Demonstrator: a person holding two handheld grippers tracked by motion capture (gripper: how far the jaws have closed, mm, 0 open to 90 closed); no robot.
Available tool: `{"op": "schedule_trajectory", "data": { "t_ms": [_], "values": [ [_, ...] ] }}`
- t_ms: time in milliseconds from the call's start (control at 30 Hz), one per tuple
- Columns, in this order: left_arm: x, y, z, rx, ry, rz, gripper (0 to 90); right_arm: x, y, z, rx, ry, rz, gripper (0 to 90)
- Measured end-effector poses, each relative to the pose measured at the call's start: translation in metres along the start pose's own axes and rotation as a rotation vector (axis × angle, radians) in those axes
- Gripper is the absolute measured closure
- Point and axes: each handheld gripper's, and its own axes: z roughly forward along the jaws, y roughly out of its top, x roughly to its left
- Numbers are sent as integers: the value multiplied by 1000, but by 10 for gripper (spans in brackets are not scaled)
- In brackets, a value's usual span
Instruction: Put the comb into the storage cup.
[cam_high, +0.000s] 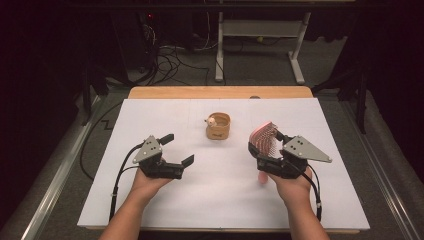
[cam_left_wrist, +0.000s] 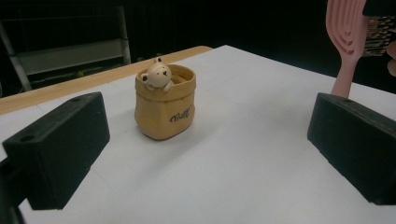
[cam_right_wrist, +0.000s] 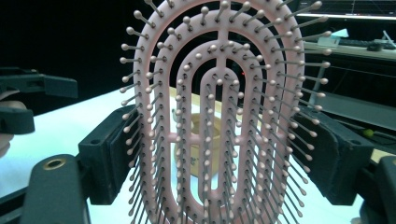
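1. The right gripper (cam_high: 263, 150) is clenched on a pink hairbrush (cam_high: 263, 138), near the right edge of the white table (cam_high: 210, 200).
2. Its jaws press the sides of the brush head, which stands up between them; the handle hangs down below the hand.
3. The left gripper (cam_high: 179, 149) is released, jaws wide apart with nothing between them.
4. A tan pouch (cam_high: 218, 126) with a small bear (cam_high: 211, 120) on its rim stands toward the far edge, well apart from both grippers.

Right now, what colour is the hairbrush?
Pink; the hairbrush shows best in the right gripper view.
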Motion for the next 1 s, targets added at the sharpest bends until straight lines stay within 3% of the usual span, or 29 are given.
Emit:
{"op": "schedule_trajectory", "data": {
  "t_ms": [633, 1000],
  "values": [
    [-1, 1, -2, 0, 6, 0, 0, 24, 7, 28, -8, 47, -17, 205],
    [-3, 3, -4, -14, 2, 0, 0, 37, 11, 35, -28, 58, -34, 205]
  ]
}}
